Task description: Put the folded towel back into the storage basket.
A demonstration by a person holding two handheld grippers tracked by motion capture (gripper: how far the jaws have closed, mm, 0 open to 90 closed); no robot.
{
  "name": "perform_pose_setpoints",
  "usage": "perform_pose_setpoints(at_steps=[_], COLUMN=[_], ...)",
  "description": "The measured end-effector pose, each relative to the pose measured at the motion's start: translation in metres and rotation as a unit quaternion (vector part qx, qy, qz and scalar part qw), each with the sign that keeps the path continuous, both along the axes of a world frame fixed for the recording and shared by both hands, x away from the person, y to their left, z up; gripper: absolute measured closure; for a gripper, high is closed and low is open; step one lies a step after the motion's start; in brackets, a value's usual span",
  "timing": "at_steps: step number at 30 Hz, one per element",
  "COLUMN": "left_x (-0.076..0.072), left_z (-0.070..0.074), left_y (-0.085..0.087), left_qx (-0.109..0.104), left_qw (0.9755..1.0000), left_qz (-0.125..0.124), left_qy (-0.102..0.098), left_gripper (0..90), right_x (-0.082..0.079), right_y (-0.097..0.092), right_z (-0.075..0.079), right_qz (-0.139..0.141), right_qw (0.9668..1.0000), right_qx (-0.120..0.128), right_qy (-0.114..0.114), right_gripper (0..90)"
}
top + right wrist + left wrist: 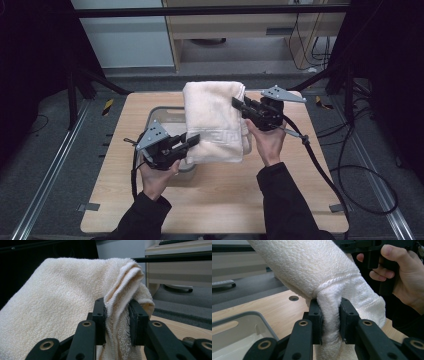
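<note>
A folded cream towel (212, 120) hangs in the air between both grippers, above the wooden table (215, 200). My left gripper (196, 140) is shut on the towel's near left edge; in the left gripper view the towel (317, 270) bunches between the black jaws of that gripper (329, 315). My right gripper (238, 105) is shut on the far right edge, where several terry layers of the towel (62, 302) are pinched in that gripper (117, 315). The person's right hand (402, 277) with its gripper shows beyond the towel.
A clear plastic bin (162, 117) sits on the table under and left of the towel; its grey rim (249, 315) shows near the left jaws. A cable (320, 170) trails off the right side. Beyond the table's far edge stands a wooden cabinet (240, 30).
</note>
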State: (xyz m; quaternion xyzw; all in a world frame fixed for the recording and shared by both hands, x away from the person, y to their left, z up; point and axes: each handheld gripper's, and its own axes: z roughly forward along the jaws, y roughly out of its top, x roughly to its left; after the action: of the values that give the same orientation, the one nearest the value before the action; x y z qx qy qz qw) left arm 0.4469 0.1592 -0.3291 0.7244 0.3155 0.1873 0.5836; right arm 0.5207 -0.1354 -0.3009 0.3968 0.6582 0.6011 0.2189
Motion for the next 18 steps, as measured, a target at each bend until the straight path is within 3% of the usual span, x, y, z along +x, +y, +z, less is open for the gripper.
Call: perform_pose_setpoints(at_steps=[18], left_x=[-0.002], left_z=[0.0], left_y=[0.033], left_qx=[-0.011], left_qw=[0.9996], left_qz=[0.024], left_qy=[-0.001], left_gripper=[73.8], right_x=[0.004], right_y=[0.036], right_z=[0.005], right_qz=[0.009], right_qw=[0.9998], right_qx=[-0.011], right_qy=[-0.012], right_gripper=[71.0])
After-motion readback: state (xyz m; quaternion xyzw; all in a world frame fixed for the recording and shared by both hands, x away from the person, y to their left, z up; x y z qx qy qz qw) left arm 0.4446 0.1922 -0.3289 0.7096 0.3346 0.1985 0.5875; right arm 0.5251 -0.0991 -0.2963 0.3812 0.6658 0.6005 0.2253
